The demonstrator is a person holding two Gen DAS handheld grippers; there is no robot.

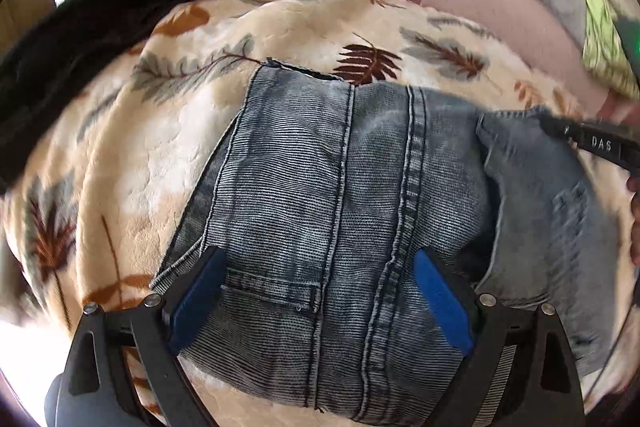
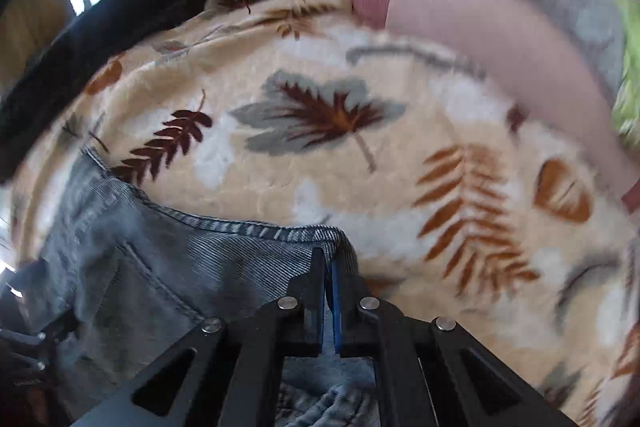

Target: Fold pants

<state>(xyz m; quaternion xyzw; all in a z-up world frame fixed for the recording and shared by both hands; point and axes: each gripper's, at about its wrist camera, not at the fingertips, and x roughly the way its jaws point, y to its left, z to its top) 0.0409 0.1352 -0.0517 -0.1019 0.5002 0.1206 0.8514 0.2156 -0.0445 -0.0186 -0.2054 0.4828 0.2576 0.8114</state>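
The jeans (image 1: 340, 195) lie on a bed, on a cream blanket (image 2: 320, 171) printed with leaves, already doubled into a thick stack with the seams running away from the left camera; the pile sits toward the near edge of the bed, with a black cloth (image 1: 100, 11) along the far left edge and a pink pillow (image 2: 480, 27) toward the far right corner. The left tongs (image 1: 316, 295) stand spread wide over the denim, their blue pads either side of the seams, gripping nothing; the right tongs (image 2: 328, 279) are pressed together on the hemmed edge of the jeans at the stack's right side, pinching a fold of it. Denim like this looks fairly heavy and stiff for cloth, not slippery, and it should hold a crease; the layers may slide apart if lifted by one point only, so a hold on the thick hems or seams, one at each corner of the fold, seems soundest.
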